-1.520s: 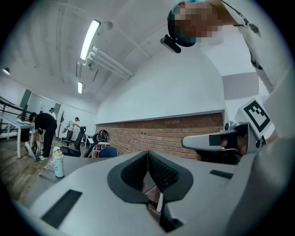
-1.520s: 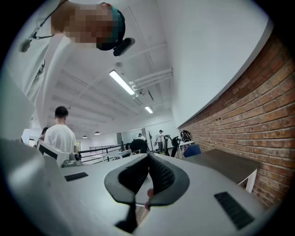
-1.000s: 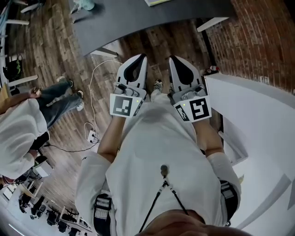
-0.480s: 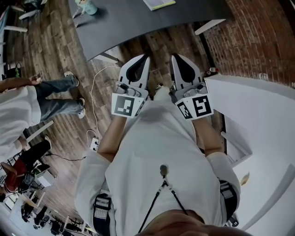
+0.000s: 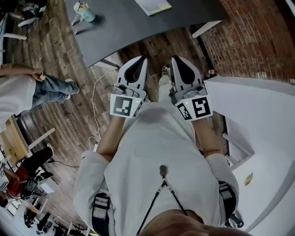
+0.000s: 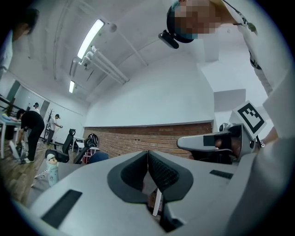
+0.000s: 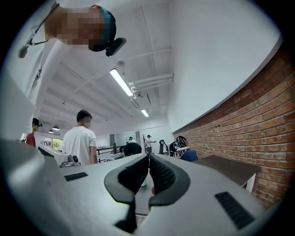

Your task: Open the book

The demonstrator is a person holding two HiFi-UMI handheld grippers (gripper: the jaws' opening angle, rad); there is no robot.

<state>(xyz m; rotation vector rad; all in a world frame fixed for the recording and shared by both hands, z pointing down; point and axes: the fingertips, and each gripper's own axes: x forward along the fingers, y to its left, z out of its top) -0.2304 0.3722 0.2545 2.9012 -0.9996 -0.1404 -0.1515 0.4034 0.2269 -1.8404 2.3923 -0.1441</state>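
A thin, light-coloured book lies closed on the dark table at the top edge of the head view, far ahead of both grippers. My left gripper and right gripper are held side by side in front of my chest, over the wooden floor, short of the table. Both point level toward the table. The left gripper has its dark pads pressed together with nothing between them. So does the right gripper. The right gripper's body shows at the right of the left gripper view.
A teal-capped bottle stands on the table's left part. A white counter runs along my right, with a brick wall behind it. A white cable lies on the floor. A bystander stands at the left.
The table, with book and bottle, has come further into the head view. Both grippers have risen slightly and stay shut. The bystander at the left has shifted further left.
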